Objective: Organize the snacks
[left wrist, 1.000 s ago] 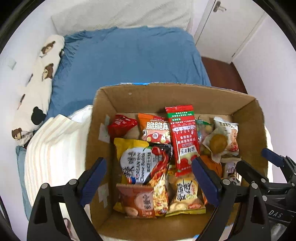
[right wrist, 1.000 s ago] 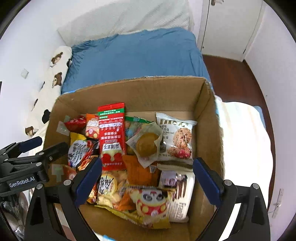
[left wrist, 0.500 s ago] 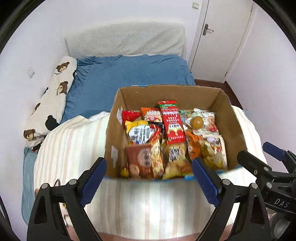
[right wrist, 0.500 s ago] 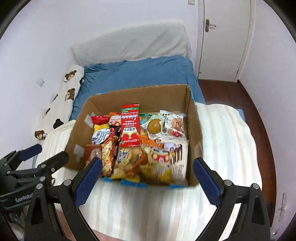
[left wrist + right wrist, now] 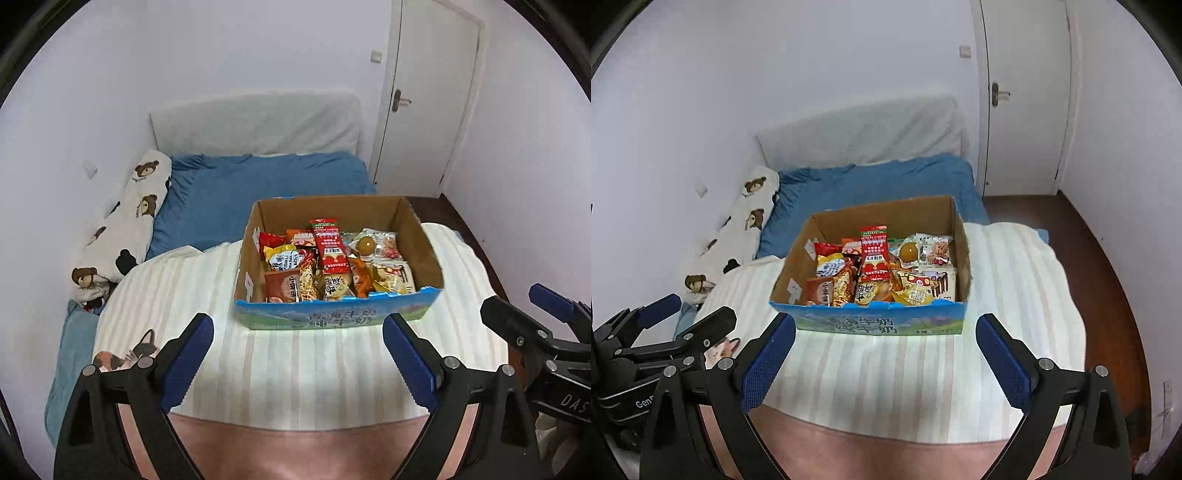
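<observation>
Hovering side by side, left gripper and right gripper both stand wide open and empty, angled down toward the bed. Snacks fill the box on the striped blanket, well apart from either tool. Judged stage: packing looks complete; any next move would call for reaching forward to the box.

Bed — striped blanket, snack box on it.
</observation>
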Demonstrator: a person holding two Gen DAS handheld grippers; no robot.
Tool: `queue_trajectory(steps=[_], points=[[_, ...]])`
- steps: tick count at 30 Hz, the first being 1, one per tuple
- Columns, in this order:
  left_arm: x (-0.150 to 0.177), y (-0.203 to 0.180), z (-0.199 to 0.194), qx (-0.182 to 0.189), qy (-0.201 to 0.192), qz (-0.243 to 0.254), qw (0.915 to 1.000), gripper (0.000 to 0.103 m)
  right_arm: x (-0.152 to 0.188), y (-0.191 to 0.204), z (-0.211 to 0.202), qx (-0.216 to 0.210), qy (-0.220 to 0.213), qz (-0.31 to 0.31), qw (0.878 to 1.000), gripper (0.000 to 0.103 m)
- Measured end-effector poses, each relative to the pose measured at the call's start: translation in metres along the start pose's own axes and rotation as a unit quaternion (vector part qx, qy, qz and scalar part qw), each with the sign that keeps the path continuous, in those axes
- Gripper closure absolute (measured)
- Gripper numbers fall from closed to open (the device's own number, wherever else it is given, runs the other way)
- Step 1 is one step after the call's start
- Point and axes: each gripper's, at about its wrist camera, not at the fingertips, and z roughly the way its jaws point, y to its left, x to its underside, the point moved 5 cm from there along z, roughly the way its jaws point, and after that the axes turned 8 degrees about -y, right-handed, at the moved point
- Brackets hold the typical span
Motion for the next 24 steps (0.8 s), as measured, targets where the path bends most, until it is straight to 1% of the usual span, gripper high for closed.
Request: queue_trajectory(steps=[5,11,18,21,23,24], points=[[0.011,-0.001,-0.039,-0.004,-0.018,0.01,0.9998,0.009,0.008,0.011,-0.051,0.005,-0.032,-0.014,0.999,0.003],[0.018,0.002,-0.066,-0.01,-0.025,0.006,0.9996,0.009,0.015,0.02,-0.093,0.005,-0.053,-0.027,0.998,0.003],[0.022,0.004,-0.088,-0.016,-0.04,0.007,0.9991,0.009,0.015,0.025,-0.119,-0.002,-0.068,-0.032,0.997,0.003],[0.021,0.004,-0.089,-0.02,-0.046,0.008,0.9987,0.009,0.015,0.026,-0.123,0.0,-0.071,-0.033,0.997,0.0],[0.02,0.003,-0.088,-0.022,-0.047,0.004,0.9986,0.009,0.014,0.024,-0.119,0.008,-0.072,-0.036,0.997,0.0],[0.02,0.003,-0.084,-0.022,-0.044,0.002,0.9988,0.007,0.014,0.023,-0.117,0.011,-0.072,-0.036,0.997,0.0]])
